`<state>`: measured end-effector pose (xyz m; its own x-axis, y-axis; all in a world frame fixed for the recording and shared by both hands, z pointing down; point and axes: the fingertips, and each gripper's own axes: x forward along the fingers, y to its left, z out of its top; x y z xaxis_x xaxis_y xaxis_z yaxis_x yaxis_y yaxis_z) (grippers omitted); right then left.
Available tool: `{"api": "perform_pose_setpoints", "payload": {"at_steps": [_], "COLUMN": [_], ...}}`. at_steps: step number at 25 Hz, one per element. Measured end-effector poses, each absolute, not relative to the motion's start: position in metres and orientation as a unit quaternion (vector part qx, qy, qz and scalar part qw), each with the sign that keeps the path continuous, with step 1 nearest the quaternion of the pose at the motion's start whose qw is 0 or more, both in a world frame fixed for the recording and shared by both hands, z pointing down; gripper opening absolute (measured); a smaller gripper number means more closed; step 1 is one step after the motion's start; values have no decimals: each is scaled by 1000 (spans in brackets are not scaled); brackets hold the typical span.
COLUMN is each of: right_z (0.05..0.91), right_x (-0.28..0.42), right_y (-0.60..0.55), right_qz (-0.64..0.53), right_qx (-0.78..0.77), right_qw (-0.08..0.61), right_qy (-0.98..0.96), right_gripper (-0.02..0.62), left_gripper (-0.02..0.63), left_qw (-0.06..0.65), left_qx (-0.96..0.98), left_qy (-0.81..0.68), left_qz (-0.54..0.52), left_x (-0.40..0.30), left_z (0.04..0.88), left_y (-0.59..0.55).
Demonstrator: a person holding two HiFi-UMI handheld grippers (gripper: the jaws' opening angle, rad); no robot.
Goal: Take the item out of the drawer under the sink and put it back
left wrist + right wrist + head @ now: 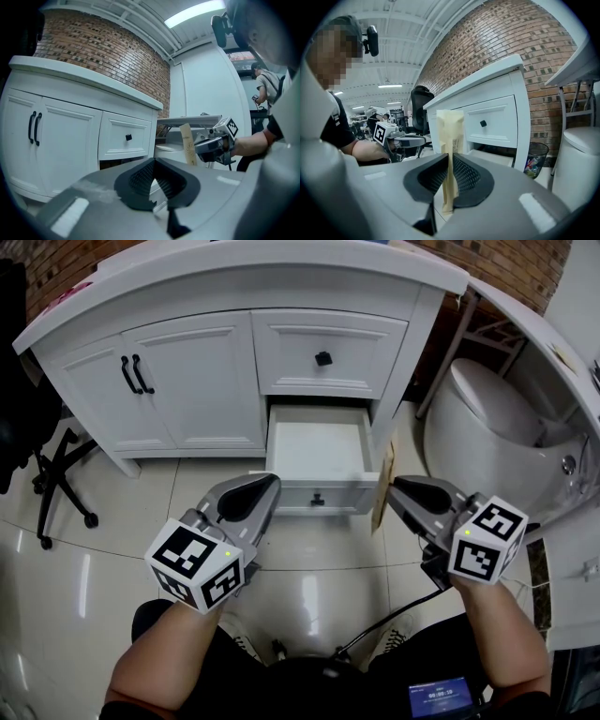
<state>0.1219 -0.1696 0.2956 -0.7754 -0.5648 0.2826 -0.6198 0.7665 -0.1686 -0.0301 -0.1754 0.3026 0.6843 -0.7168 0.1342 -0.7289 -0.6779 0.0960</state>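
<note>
The lower drawer [319,448] of the white sink cabinet [187,381] stands pulled out, and its white inside shows nothing in it. My right gripper [401,491] hovers just right of the drawer front, shut on a flat tan paper packet [383,488] that stands upright between the pads [450,131]. From the left gripper view the same packet [188,143] sticks up from the right gripper [208,145]. My left gripper [258,495] hangs in front of the drawer's left corner, jaws together with nothing between them [154,161].
Above the open drawer is a shut drawer with a black knob [323,358]. Two cabinet doors with black handles [136,373] are to the left. A white toilet [478,418] stands right, a wire bin [536,159] beside the cabinet, and an office chair base [56,474] at far left.
</note>
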Motion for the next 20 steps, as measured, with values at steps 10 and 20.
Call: {"api": "perform_pose_setpoints", "payload": {"at_steps": [10, 20], "right_z": [296, 289], "right_x": [118, 117], "right_y": [-170, -177], "right_qz": [125, 119], "right_qx": [313, 319], "right_qw": [109, 103], "right_qy": [-935, -934], "right_gripper": [38, 38], "left_gripper": [6, 6], "left_qw": [72, 73], "left_qx": [914, 914], "left_qy": [-397, -397], "left_qz": [44, 39], "left_x": [-32, -31], "left_z": [304, 303], "left_y": [-175, -175]}}
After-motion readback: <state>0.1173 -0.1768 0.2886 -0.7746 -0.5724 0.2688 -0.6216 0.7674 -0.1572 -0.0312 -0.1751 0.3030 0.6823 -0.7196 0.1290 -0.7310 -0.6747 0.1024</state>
